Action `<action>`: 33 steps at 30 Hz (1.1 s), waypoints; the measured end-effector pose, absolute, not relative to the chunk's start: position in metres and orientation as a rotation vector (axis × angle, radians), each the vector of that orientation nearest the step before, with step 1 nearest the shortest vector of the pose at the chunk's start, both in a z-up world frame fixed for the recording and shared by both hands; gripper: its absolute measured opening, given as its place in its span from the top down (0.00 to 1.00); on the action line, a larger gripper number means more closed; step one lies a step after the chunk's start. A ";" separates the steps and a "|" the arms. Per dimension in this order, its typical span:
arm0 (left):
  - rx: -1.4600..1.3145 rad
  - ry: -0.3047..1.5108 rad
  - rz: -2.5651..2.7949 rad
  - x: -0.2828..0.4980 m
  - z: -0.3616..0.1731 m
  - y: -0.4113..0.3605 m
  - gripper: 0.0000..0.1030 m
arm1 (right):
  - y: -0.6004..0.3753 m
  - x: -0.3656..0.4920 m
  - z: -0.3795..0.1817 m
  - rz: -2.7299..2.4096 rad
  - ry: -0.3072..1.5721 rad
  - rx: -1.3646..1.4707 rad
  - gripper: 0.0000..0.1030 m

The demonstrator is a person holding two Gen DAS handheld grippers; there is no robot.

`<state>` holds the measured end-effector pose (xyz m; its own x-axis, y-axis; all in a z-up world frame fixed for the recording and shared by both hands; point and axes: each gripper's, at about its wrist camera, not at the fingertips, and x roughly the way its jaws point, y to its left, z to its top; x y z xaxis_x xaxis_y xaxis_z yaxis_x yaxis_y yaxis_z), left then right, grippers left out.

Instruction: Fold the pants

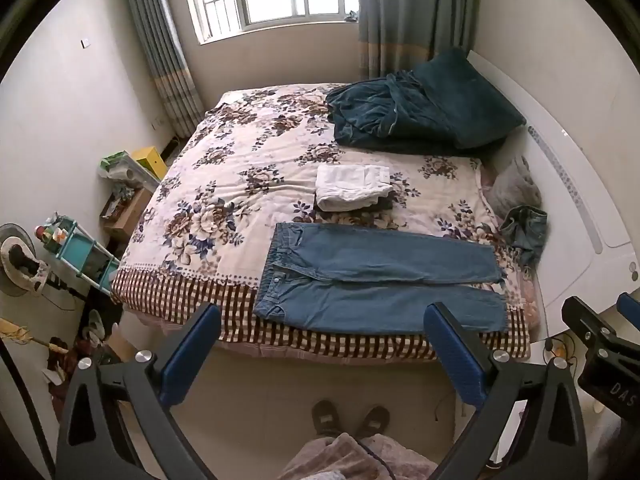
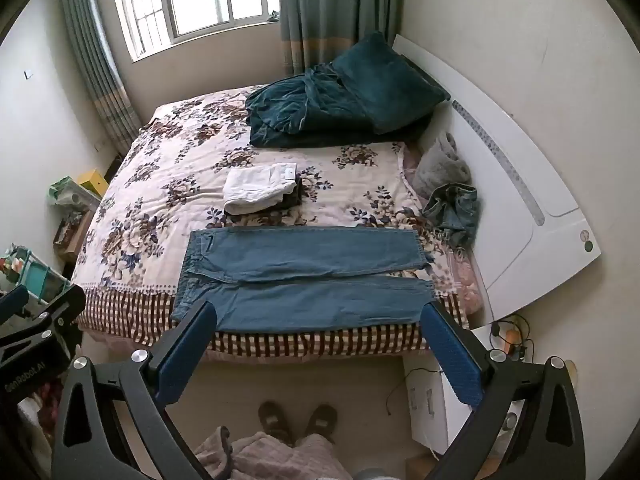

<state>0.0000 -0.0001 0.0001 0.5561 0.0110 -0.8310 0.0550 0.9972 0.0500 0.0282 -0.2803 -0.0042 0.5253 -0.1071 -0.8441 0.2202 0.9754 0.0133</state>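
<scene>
Beyond both sets of fingertips, blue jeans [image 1: 380, 280] lie flat along the bed's near edge [image 1: 340, 342], legs side by side, ready for folding. Left gripper [image 1: 322, 320] and right gripper [image 2: 320, 320] hover spread wide, holding nothing.

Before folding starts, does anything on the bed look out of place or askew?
One thing: a crumpled denim garment lies bunched against the headboard by a grey cloth, not stacked. The jeans lie flat, legs apart. The white folded stack looks tidy. Both grippers are open, holding nothing.
</scene>
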 end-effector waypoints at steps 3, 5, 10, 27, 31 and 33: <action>0.087 0.979 -0.025 0.000 0.000 -0.002 0.00 | -0.281 0.028 -0.004 -0.199 1.003 0.122 0.00; 0.090 0.979 -0.028 0.001 0.000 -0.004 0.00 | -0.281 0.028 -0.004 -0.199 1.003 0.126 0.00; 0.076 0.980 -0.031 0.000 -0.001 0.002 0.00 | -0.282 0.027 -0.003 -0.200 1.005 0.124 0.00; 0.087 0.969 -0.037 0.000 0.007 -0.010 0.00 | -0.288 0.024 -0.003 -0.199 0.998 0.132 0.00; 0.089 0.967 -0.040 0.001 0.007 -0.010 0.00 | -0.291 0.023 -0.002 -0.200 0.998 0.132 0.00; 0.089 0.967 -0.038 0.002 0.007 -0.011 0.00 | -0.290 0.024 -0.001 -0.200 0.998 0.132 0.00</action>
